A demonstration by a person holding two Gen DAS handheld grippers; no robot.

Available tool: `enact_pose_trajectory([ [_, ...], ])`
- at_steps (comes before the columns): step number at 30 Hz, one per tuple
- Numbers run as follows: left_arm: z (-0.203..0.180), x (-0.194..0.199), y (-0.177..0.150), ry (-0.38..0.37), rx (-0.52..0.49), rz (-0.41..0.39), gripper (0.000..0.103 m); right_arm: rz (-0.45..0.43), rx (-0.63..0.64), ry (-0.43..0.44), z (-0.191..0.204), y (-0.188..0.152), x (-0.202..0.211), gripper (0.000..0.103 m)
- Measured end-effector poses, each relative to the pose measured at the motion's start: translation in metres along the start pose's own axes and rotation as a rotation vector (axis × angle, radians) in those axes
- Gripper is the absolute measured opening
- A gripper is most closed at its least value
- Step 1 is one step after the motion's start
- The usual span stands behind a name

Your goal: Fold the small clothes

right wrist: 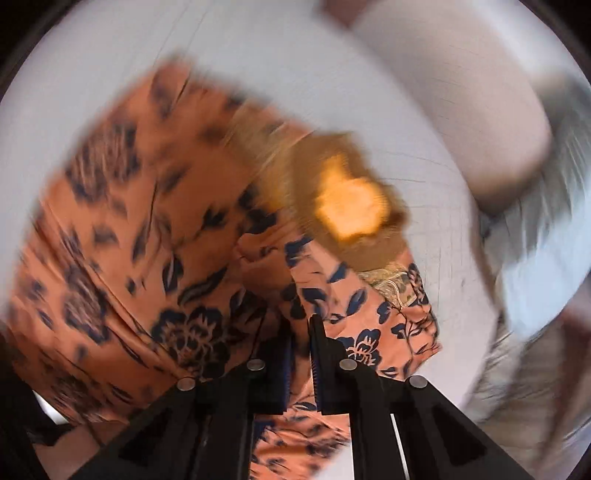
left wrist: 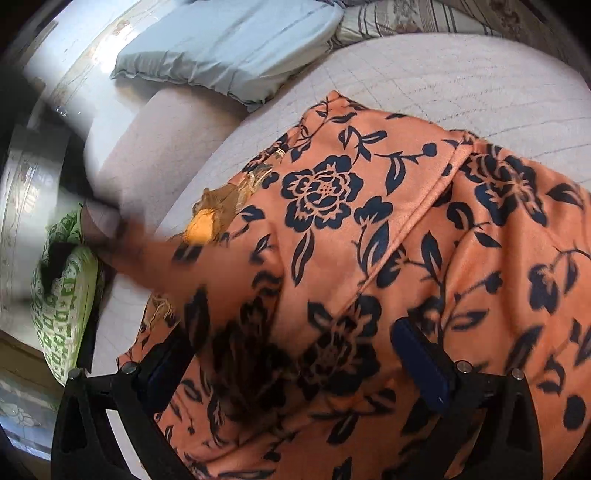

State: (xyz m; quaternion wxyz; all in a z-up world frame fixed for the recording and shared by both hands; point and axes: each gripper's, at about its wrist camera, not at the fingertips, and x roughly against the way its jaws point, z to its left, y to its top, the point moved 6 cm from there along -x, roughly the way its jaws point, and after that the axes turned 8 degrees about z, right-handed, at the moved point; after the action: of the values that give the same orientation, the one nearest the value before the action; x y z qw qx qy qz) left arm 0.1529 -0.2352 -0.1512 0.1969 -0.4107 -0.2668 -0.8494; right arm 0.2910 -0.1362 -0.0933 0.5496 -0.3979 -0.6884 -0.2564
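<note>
An orange garment with a dark blue flower print [left wrist: 332,221] lies spread on a pale bed sheet [left wrist: 443,81]. Its neckline has gold trim [left wrist: 236,192] and an orange label [left wrist: 201,227]. My left gripper [left wrist: 291,365] hovers low over the garment, jaws wide apart, cloth lying between the fingers without being pinched. One blurred fold of the garment stretches toward the left edge of the bed. In the right wrist view my right gripper [right wrist: 301,354] is shut on a fold of the same garment [right wrist: 129,240], just below the label [right wrist: 351,206]. That view is motion-blurred.
A light blue pillow [left wrist: 229,48] lies at the head of the bed beside a striped flowered cover [left wrist: 424,18]. A beige bolster [left wrist: 155,129] runs along the bed's left side. A green patterned cushion [left wrist: 62,302] sits off the bed's edge at left.
</note>
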Motion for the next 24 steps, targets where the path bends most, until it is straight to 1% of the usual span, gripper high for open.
enact_pose_trajectory([
  [2,0.006,0.007,-0.01,-0.034,0.032,0.005,0.103,-0.104,-0.138,0.068,-0.042,-0.019,0.016,0.01],
  [3,0.012,0.011,-0.018,-0.061,0.06,0.005,0.103,-0.171,-0.237,0.118,-0.07,-0.034,0.023,0.01],
  [4,0.016,0.014,-0.025,-0.077,0.082,0.011,0.103,-0.218,-0.305,0.142,-0.089,-0.044,0.025,0.01],
  [5,0.022,0.017,-0.032,-0.095,0.108,0.015,0.103,-0.281,-0.418,0.185,-0.117,-0.063,0.026,0.01],
  [6,0.03,0.021,-0.042,-0.139,0.156,0.015,0.103,-0.331,-0.518,0.255,-0.139,-0.084,0.021,0.01],
  [7,0.035,0.024,-0.048,-0.172,0.188,0.017,0.103,-0.359,-0.605,0.338,-0.155,-0.105,0.008,0.01],
  [8,0.04,0.026,-0.054,-0.205,0.217,0.016,0.103,-0.355,-0.684,0.388,-0.166,-0.125,-0.012,0.01],
  [9,0.045,0.03,-0.06,-0.25,0.25,0.011,0.103,-0.329,-0.761,0.419,-0.174,-0.148,-0.041,0.014],
  [11,0.048,0.035,-0.062,-0.266,0.268,0.0,0.103,-0.295,-0.832,0.497,-0.17,-0.175,-0.079,0.014],
  [12,0.045,0.036,-0.062,-0.257,0.258,-0.003,0.103,-0.296,-0.847,0.538,-0.165,-0.184,-0.09,0.016],
  [14,0.033,0.039,-0.059,-0.235,0.202,0.004,0.103,-0.33,-0.807,0.546,-0.153,-0.184,-0.082,0.05],
  [15,0.023,0.047,-0.061,-0.231,0.163,-0.008,0.103,-0.344,-0.762,0.539,-0.145,-0.179,-0.071,0.084],
  [16,0.02,0.054,-0.066,-0.243,0.16,-0.021,0.103,-0.358,-0.709,0.528,-0.139,-0.173,-0.059,0.088],
  [17,0.019,0.06,-0.072,-0.277,0.176,-0.033,0.103,-0.382,-0.64,0.507,-0.132,-0.166,-0.045,0.088],
  [18,0.023,0.069,-0.082,-0.344,0.231,-0.044,0.103,-0.401,-0.579,0.488,-0.125,-0.162,-0.034,0.088],
  [20,0.04,0.08,-0.101,-0.443,0.363,-0.081,0.103,-0.417,-0.506,0.49,-0.106,-0.156,-0.017,0.088],
  [21,0.059,0.084,-0.119,-0.52,0.48,-0.103,0.103,-0.445,-0.485,0.488,-0.098,-0.153,-0.01,0.088],
  [22,0.073,0.085,-0.133,-0.56,0.565,-0.111,0.103,-0.506,-0.457,0.458,-0.09,-0.151,-0.001,0.088],
  [23,0.088,0.085,-0.146,-0.588,0.652,-0.123,0.103,-0.548,-0.418,0.389,-0.077,-0.148,0.007,0.088],
  [24,0.111,0.083,-0.166,-0.603,0.77,-0.147,0.103,-0.555,-0.381,0.307,-0.067,-0.145,0.01,0.088],
])
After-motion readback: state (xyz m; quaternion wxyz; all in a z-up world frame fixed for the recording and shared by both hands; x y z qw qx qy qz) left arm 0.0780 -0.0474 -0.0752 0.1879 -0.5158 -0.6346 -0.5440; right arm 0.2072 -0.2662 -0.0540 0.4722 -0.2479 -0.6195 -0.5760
